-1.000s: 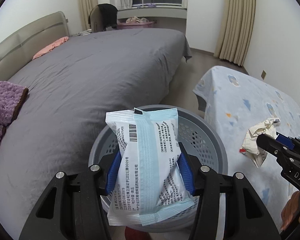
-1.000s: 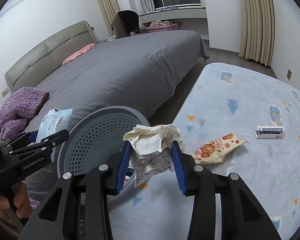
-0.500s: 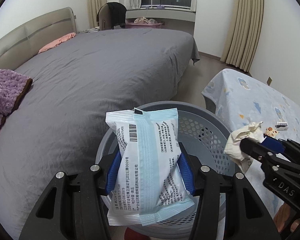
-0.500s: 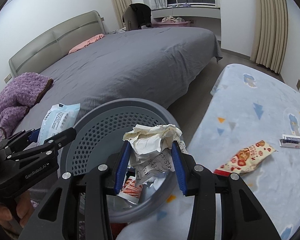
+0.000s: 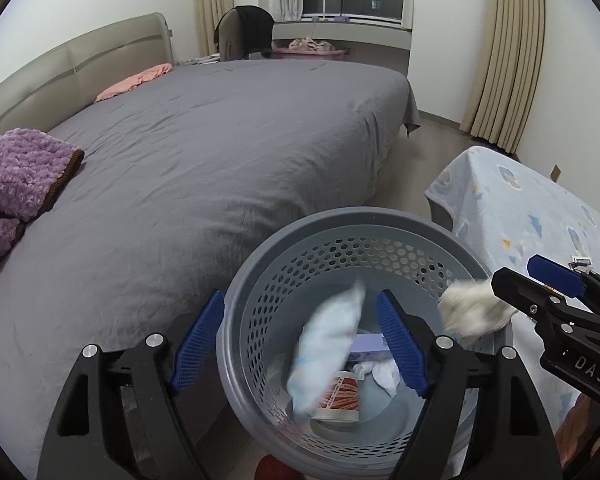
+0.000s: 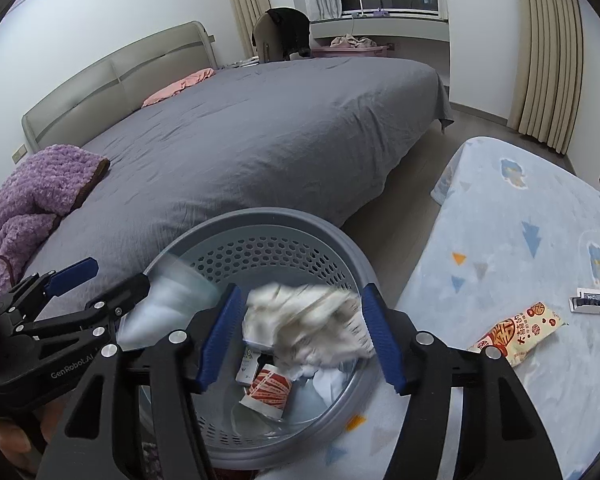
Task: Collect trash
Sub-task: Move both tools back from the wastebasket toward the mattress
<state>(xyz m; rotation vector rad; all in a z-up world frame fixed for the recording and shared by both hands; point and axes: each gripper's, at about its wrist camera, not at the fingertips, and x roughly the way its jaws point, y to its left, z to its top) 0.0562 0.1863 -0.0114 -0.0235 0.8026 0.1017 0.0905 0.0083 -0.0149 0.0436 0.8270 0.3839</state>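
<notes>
A grey perforated round bin [image 5: 352,220] [image 6: 260,220] stands between the bed and a low table. My left gripper [image 5: 300,344] is open over the bin; the light blue packet [image 5: 328,344] is blurred, falling free between its fingers. My right gripper [image 6: 300,334] is open above the bin; the crumpled white paper [image 6: 304,324] [image 5: 472,314] is blurred, dropping between its fingers. Inside the bin lie a red-and-white cup [image 6: 268,388], a small box and white scraps. The left gripper also shows in the right wrist view [image 6: 112,276].
A grey bed [image 5: 200,160] with a purple blanket [image 5: 16,176] fills the left. A blue patterned cloth covers the table [image 6: 520,240] on the right, bearing a red snack wrapper [image 6: 516,330] and a small white box [image 6: 592,300].
Both grippers have opened over the bin. The blue packet and the crumpled paper have left the fingers and are falling into it.
</notes>
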